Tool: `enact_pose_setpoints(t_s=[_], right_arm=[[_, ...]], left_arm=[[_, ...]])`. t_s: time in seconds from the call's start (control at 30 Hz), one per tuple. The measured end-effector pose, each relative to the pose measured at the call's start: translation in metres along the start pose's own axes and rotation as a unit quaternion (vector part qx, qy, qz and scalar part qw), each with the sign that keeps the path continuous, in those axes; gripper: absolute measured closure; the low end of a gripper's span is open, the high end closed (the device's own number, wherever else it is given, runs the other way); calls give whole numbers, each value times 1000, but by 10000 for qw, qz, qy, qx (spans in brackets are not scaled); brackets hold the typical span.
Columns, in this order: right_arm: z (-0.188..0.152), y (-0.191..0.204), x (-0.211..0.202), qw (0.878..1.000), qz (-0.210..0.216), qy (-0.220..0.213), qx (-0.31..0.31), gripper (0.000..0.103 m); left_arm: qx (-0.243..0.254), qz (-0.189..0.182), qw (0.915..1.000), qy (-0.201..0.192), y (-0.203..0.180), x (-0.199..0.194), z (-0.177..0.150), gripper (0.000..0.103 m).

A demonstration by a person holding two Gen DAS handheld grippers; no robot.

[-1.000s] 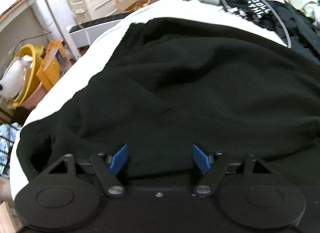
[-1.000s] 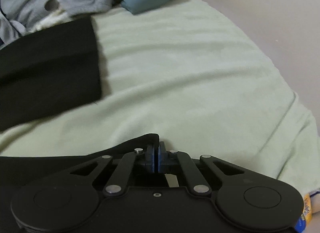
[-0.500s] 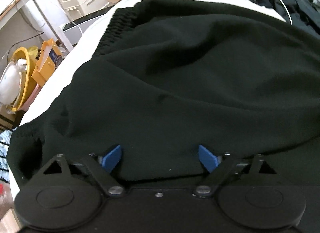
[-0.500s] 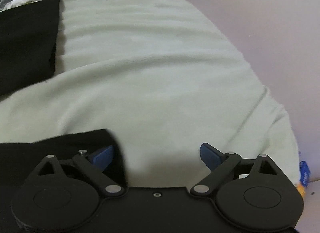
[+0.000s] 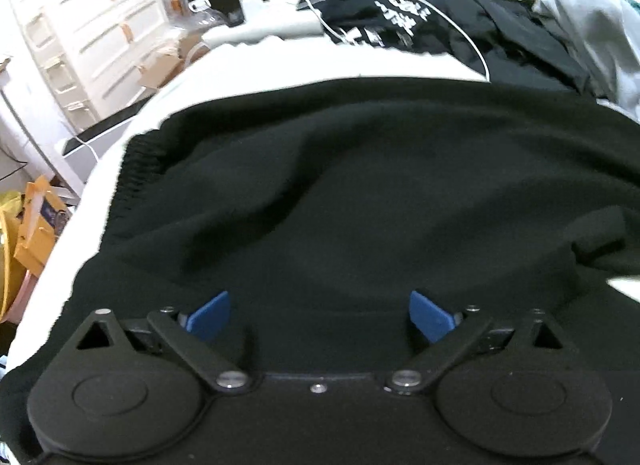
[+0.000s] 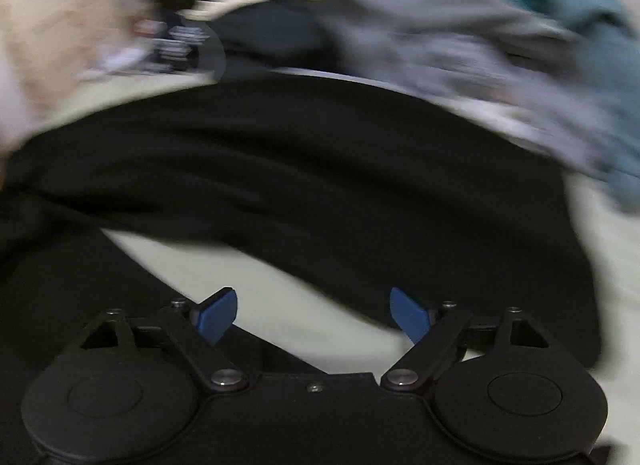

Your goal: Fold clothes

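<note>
Both grippers, left gripper and right gripper, were held with fingers apart, gripping nothing, over the black knit garment spread on the bed. A fold seemed between grasps; an edge needed regripping next.

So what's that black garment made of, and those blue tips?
Black garment: looks like soft matte fleece or knit, with a fuzzy surface, limp folds and a ribbed band at its left edge. Blue fingertips: apparently smooth plastic or rubber; can't tell which.
</note>
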State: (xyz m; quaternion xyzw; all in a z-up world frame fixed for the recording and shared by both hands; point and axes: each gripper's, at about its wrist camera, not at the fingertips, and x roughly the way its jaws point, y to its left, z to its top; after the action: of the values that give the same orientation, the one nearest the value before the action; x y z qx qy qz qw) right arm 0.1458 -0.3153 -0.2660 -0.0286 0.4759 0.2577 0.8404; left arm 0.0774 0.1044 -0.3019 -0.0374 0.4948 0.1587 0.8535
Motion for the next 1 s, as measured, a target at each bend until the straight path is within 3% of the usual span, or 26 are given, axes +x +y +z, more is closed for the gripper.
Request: enact_pose_setpoints(t_s=[0.07,0.13,0.23,0.33,0.53,0.7,0.87,0.93,1.0], right_arm=[[10,19,25,9994,312,67,-122,43],[14,48,46,9982,524,163,-250,60],[16,91,83,9954,721,460,-426,60],[7,99,101,9945,605,643,-567,60],[-1,94,101,9945,510,845,-358,62],[1,100,97,9954,267,899,-198,62],[42,114,49,9999,93,77,51,50],[61,113,47,9992,221,-321,97,49],[73,110,54,9988,175,-436,164,45]], left_arm=[[-10,-107,9998,182,0,12,-3,20],[-47,-108,9993,354,-1,23,-9,23],[-183,-85,9990,411,4,29,-17,23],[-156,-102,9988,457,9,31,-24,22],[-290,-138,9977,595,22,31,-31,22],[-626,105,9944,842,29,18,-28,27],[-1061,-16,9939,287,49,-24,-14,28],[-924,51,9956,114,51,-24,-4,28],[-852,127,9963,15,54,-15,5,28]])
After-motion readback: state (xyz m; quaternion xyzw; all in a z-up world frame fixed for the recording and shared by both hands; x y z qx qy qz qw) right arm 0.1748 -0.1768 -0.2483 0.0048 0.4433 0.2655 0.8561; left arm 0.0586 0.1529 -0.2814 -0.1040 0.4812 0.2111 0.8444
